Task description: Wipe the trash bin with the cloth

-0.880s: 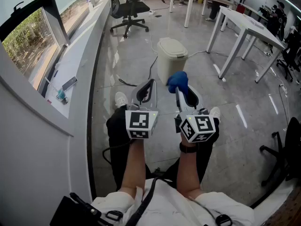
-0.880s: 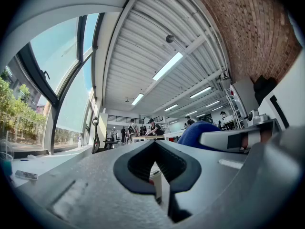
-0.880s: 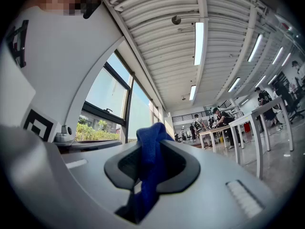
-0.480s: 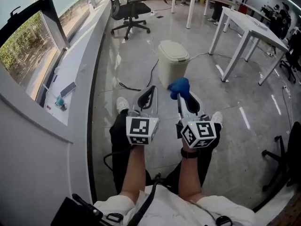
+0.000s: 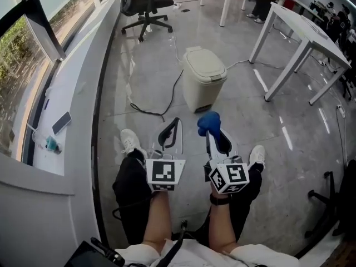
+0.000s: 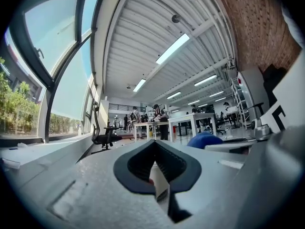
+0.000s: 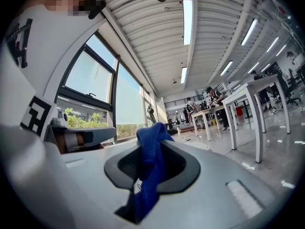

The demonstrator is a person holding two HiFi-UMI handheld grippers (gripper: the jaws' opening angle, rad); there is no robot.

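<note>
A cream trash bin (image 5: 204,78) with a closed lid stands on the grey floor ahead of me. My right gripper (image 5: 210,129) is shut on a blue cloth (image 5: 208,121), which bunches above its tips just short of the bin's base. In the right gripper view the cloth (image 7: 148,175) hangs down between the dark pads of the right gripper (image 7: 151,140). To the left of the cloth, my left gripper (image 5: 176,121) is held level with the right one, jaws together and nothing in them. The left gripper view shows the left gripper (image 6: 153,143) with its pads meeting at the tip.
A black cable (image 5: 161,105) runs over the floor left of the bin. A black office chair (image 5: 146,4) stands beyond, white tables (image 5: 300,32) to the right. The sill (image 5: 72,88) on the left carries a phone (image 5: 61,122). My shoes (image 5: 129,141) flank the grippers.
The view has shifted, so the bin looks larger and both grippers sit lower in the frame. The cloth stays clamped in the right gripper. The left gripper stays shut.
</note>
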